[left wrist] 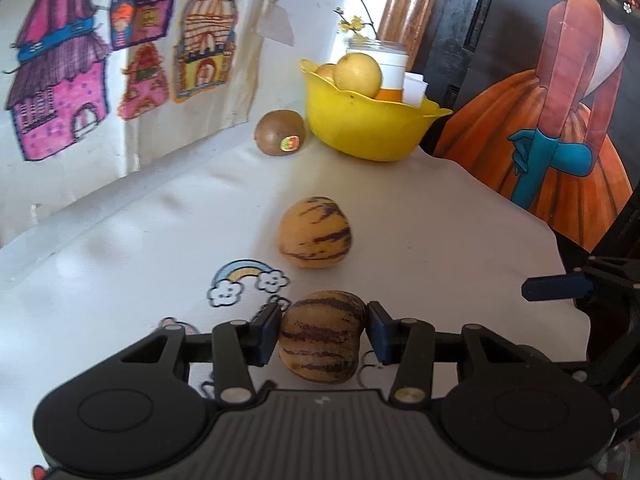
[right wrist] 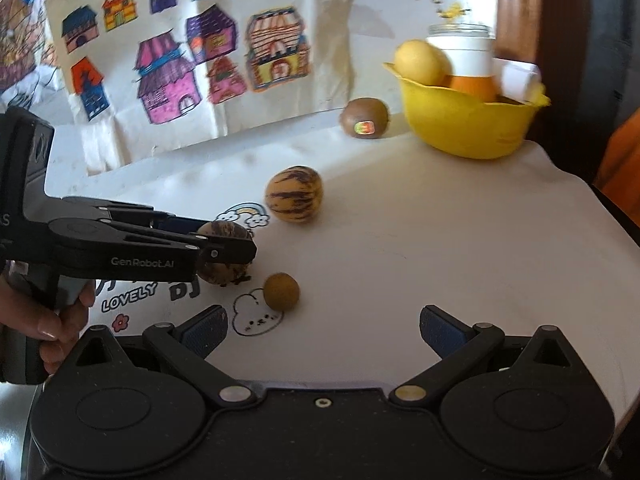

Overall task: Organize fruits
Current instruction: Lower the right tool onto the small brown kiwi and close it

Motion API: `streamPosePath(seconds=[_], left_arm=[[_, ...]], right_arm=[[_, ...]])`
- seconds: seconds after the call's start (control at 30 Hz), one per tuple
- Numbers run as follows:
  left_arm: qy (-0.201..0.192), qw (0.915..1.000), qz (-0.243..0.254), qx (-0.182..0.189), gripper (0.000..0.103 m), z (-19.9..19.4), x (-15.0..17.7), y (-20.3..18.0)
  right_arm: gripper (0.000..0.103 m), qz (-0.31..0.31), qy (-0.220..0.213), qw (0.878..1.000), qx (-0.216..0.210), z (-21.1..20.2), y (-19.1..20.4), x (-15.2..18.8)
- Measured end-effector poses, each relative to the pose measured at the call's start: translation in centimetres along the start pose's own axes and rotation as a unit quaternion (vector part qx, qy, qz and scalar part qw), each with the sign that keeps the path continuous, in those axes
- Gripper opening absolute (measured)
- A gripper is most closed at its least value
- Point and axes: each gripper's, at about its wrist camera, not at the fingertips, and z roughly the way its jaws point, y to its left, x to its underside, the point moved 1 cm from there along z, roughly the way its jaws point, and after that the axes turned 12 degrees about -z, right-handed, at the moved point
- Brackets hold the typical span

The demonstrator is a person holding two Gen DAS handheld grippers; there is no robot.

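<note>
**Desk:** What does the caption lead with?

**Photographer:** The left gripper clamped on a striped fruit, one blue pad on each flank, low over the white tablecloth. I cannot tell whether the fruit rests on the cloth or has lifted clear.

**Desk:** And where does it go?

**Photographer:** By my reading, the yellow bowl at the far end of the table. It lies ahead of the left gripper and a little to the right, well apart from it. It already holds a pale round fruit and an orange.

**Desk:** Anything in the way?

**Photographer:** A second striped fruit sits loose on the cloth between the gripper and the bowl, nearly on the straight line. I'd judge the carry needs to pass over it or to one side. A kiwi sits just left of the bowl.

**Desk:** The fruit's long axis?

**Photographer:** Roughly along the gripper's pointing line, so the pads press across its narrower width.

**Desk:** The other hand?

**Photographer:** The right gripper is spread wide with nothing between its pads. A small round brown fruit lies just ahead of it, left of centre, and nearer to it than to the left gripper.

**Desk:** So which arm owns the bowl trip?

**Photographer:** The left; it alone is loaded.
</note>
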Motion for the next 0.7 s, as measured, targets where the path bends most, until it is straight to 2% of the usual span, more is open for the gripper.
streamPosePath(seconds=[0.23,0.27,0.43,0.53,0.7], left_arm=[[-0.003,0.9999,-0.013,-0.009,0.05,-0.7,0.0,1.6],[-0.004,0.9998,-0.014,-0.01,0.05,-0.8,-0.1,1.8],[-0.006,0.9998,-0.013,-0.015,0.05,-1.1,0.0,2.2],[-0.006,0.9998,-0.014,-0.014,0.05,-1.2,0.0,2.3],[-0.007,0.9998,-0.014,-0.012,0.05,-1.2,0.0,2.4]], right_arm=[[0.084,-0.031,0.034,0.998,-0.039,3.0,0.4,-1.8],[0.078,-0.032,0.037,0.998,-0.046,3.4,0.5,-1.9],[0.069,-0.038,0.049,0.997,-0.055,4.7,0.9,-2.4],[0.059,-0.041,0.055,0.996,-0.063,5.3,1.4,-2.5],[0.054,-0.046,0.059,0.995,-0.064,6.0,2.0,-2.8]])
